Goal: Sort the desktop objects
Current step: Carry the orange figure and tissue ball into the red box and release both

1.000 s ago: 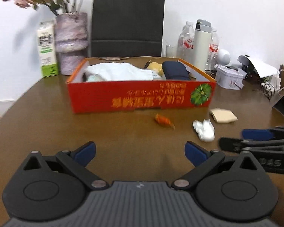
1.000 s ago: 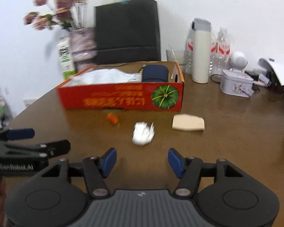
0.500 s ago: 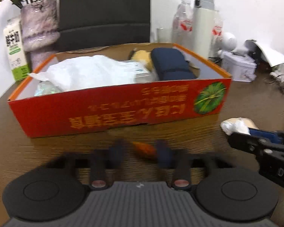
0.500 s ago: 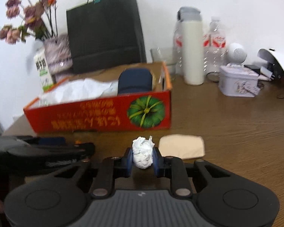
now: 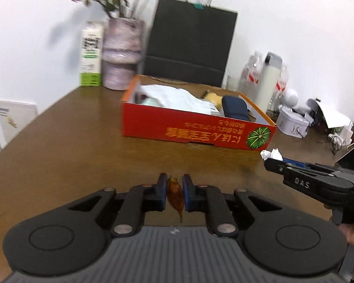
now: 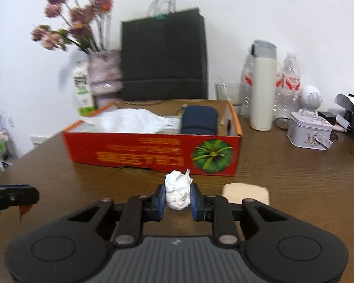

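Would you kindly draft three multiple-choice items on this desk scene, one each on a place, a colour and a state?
1. Where does the beige pad lie?
A. inside the red box
B. on the table in front of the red box
C. on top of the tin

2. What colour is the paper bag behind the box?
A. black
B. white
C. red

3. What is the state of the left claw?
A. open and empty
B. shut on a white paper wad
C. shut on the orange wrapper

Answers:
1 B, the pad rests on the bare wood near the red box, beside the right claw.
2 A, its whole face is black.
3 C, the orange wrapper is pinched between its blue pads; the paper wad sits in the right claw.
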`<state>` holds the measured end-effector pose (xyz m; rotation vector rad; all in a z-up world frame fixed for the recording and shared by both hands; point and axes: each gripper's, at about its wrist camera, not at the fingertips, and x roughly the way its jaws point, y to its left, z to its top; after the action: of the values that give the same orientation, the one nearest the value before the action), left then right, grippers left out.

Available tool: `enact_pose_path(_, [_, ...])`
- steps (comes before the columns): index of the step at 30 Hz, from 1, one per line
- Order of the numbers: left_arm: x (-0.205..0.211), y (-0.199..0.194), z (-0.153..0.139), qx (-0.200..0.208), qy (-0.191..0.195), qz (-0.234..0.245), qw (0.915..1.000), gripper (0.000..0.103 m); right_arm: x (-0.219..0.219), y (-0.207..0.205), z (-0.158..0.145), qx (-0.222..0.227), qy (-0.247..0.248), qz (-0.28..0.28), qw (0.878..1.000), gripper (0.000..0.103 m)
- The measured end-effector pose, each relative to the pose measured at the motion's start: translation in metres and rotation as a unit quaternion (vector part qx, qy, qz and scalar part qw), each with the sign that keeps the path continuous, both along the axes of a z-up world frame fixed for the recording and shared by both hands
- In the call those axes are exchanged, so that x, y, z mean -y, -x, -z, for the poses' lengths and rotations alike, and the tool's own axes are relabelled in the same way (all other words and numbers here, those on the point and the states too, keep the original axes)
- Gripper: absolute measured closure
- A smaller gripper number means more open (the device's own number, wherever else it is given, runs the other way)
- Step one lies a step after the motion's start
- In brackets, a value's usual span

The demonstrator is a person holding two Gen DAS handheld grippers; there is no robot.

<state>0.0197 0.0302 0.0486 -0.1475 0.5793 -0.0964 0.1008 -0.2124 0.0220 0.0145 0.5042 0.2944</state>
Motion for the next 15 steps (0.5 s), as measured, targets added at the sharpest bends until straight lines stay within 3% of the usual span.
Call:
enact_pose_path(6, [-0.008,0.056,-0.007,0.009,0.001,0.016,0.9998,0.089,-0.016,0.094,-0.011,0.001,-0.059,-0.031,0.998,0.082])
enact_pose_path(10, [0.001,0.080,-0.015,0.022,0.007,0.044,0.9988,0.089,-0.021,0.142,-0.021,0.015,-0.026,-0.031,0.999,0.082])
enact_pose_path(15, [0.014,0.096,-0.021,0.041,0.011,0.063,0.9971,0.089,-0.010,0.172,-0.035,0.034,-0.024,-0.021,0.999,0.082])
